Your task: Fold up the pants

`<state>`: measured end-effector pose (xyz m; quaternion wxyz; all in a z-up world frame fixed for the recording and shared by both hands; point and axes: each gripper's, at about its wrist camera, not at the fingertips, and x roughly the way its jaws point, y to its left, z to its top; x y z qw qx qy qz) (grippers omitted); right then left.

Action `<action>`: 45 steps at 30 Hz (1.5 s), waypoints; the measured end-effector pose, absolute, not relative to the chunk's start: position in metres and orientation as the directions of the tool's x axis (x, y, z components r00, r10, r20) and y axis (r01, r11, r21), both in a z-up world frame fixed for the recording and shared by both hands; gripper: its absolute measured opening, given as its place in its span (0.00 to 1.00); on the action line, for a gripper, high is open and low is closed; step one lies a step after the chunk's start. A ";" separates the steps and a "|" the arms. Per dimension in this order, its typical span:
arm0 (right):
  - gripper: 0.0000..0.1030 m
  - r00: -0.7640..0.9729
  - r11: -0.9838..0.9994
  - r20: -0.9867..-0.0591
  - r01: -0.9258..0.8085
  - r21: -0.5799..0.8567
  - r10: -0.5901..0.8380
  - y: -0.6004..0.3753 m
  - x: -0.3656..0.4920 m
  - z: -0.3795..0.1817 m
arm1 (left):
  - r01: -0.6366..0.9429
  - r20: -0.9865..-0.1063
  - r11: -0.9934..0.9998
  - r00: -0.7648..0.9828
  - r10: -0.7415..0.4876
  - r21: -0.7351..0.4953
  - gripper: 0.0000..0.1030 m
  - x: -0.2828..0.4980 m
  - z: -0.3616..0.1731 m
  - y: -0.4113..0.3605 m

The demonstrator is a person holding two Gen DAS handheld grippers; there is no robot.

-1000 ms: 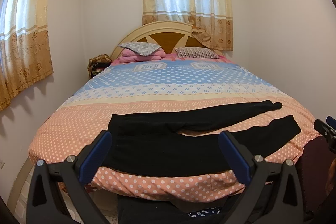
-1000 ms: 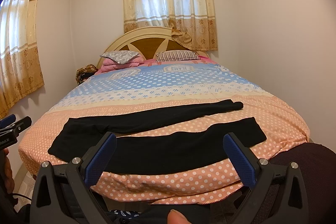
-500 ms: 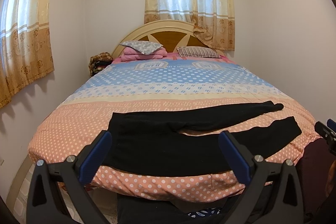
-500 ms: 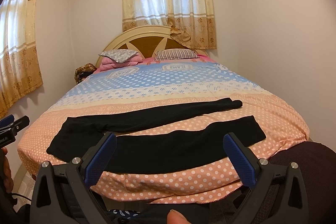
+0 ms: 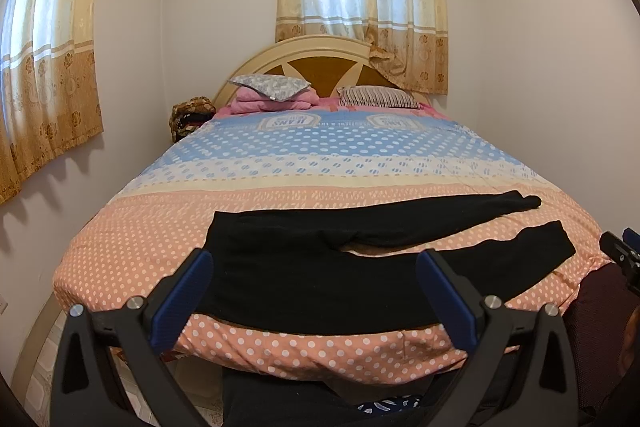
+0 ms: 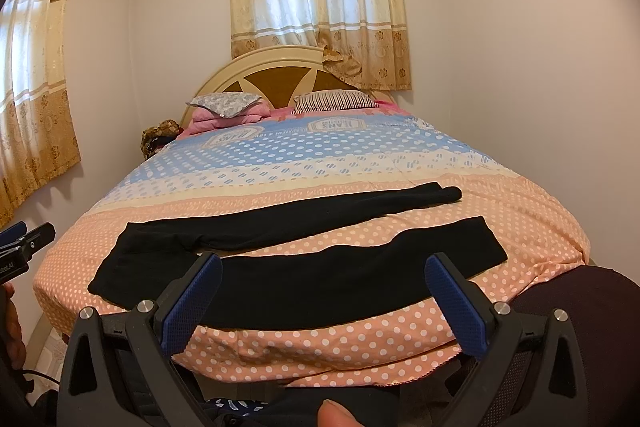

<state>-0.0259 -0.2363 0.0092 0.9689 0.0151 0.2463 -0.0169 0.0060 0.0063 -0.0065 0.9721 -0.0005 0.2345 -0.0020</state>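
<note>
Black pants (image 5: 304,275) lie flat across the near end of the bed, waist to the left, both legs spread apart and running to the right. They also show in the right wrist view (image 6: 320,283). My left gripper (image 5: 314,297) is open and empty, held in front of the bed's near edge by the waist part. My right gripper (image 6: 324,293) is open and empty, in front of the near leg. Neither touches the pants.
The bed (image 5: 132,227) has a dotted pink, cream and blue cover. Pillows (image 5: 272,89) and a wooden headboard (image 5: 316,61) are at the far end. Walls stand close on both sides. The person's knee (image 6: 592,311) is at lower right.
Both views have drifted slightly; the pants have not moved and both grippers stay open.
</note>
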 end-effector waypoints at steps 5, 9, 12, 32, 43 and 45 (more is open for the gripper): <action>0.99 0.877 0.999 -0.479 0.039 0.022 -0.024 -0.237 -0.026 0.009 | 0.004 -0.460 1.000 0.888 -0.004 -0.003 1.00 0.007 -0.009 0.006; 0.99 0.876 0.999 -0.481 0.040 0.020 -0.026 -0.237 -0.026 0.009 | 0.002 -0.462 1.000 0.887 -0.003 -0.002 1.00 0.007 -0.010 0.005; 0.99 0.875 0.999 -0.483 0.041 0.024 -0.025 -0.237 -0.025 0.008 | 0.001 -0.470 1.000 0.883 -0.002 -0.004 1.00 0.009 -0.012 0.004; 0.99 0.867 0.999 -0.497 0.038 0.021 -0.022 -0.234 -0.022 0.003 | -0.003 -0.488 1.000 0.873 -0.005 -0.016 1.00 0.014 -0.014 0.010; 0.99 0.873 1.000 -0.488 0.008 0.008 -0.003 -0.240 -0.012 -0.008 | -0.003 -0.519 1.000 0.855 0.010 0.014 1.00 0.036 -0.029 0.017; 0.99 0.871 1.000 -0.492 -0.004 0.006 0.007 -0.244 -0.003 -0.015 | -0.024 -0.533 0.999 0.845 0.045 0.047 1.00 0.052 -0.037 0.027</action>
